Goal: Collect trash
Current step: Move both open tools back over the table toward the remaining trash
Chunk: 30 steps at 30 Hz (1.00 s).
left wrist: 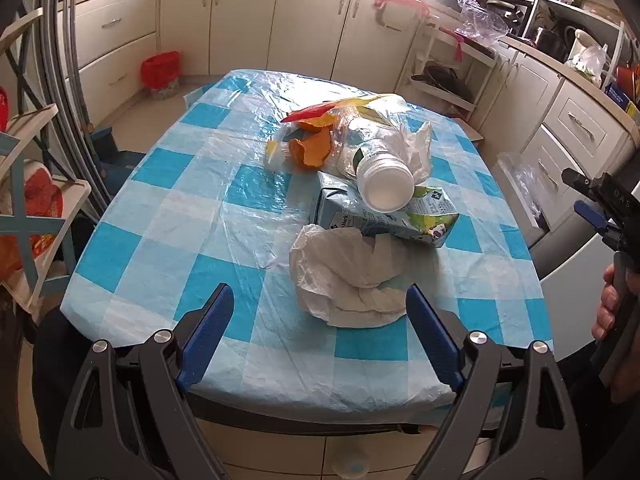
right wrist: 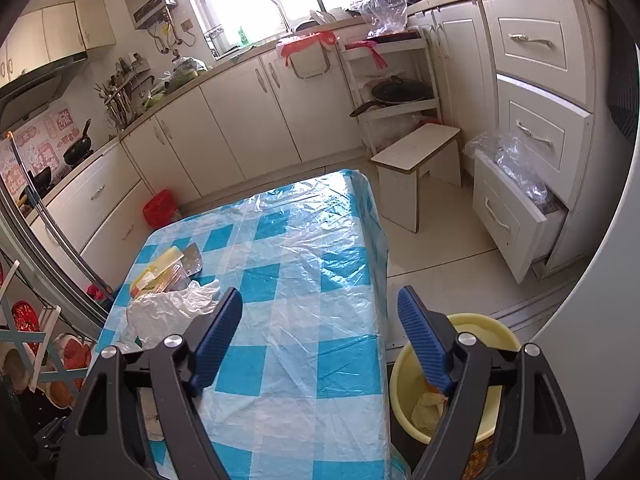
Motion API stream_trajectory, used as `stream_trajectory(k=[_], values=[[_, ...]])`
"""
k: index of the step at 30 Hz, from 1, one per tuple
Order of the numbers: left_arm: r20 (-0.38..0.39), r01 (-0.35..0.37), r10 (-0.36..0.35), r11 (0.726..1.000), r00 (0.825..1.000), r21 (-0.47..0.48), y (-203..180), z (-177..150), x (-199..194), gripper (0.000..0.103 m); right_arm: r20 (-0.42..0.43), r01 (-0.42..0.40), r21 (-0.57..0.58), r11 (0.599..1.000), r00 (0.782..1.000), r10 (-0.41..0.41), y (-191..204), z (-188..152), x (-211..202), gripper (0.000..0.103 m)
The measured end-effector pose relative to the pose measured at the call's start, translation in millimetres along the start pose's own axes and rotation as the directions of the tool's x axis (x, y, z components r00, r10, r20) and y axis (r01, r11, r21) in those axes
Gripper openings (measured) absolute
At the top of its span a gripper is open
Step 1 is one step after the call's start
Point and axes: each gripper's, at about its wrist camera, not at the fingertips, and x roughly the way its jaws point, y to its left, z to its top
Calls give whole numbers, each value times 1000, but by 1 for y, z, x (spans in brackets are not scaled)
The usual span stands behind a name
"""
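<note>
While crumpled tissue [left wrist: 352,280] lies on table [left wrist: 160,216], left tongs [left wrist: 320,316], right tongs [right wrist: 320,320] gape wide, empty.

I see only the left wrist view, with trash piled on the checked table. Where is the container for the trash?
Observer: A yellow bucket stands on the floor beside the table, under the right gripper.
Operator: Is the bucket empty?
Observer: No, something crumpled and yellowish already lies inside.
Operator: Does the right gripper hold anything?
Observer: No, its jaws stand open with nothing between them.
</note>
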Motion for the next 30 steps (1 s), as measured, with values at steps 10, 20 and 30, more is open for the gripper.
stream_trajectory(k=[10,20,30], values=[[-12,2,-3,1000,1000,-11,2,0,4,84,-47,15,20,1000,999,-14,-9,-8,18,79],[-27,5,-5,1000,1000,-20,5,-1,10,84,-41,11,3,1000,999,-11,-6,-8,15,79],[-38,10,-11,1000,999,-29,8,-3,11,84,-41,11,0,1000,999,-11,-5,-8,15,79]])
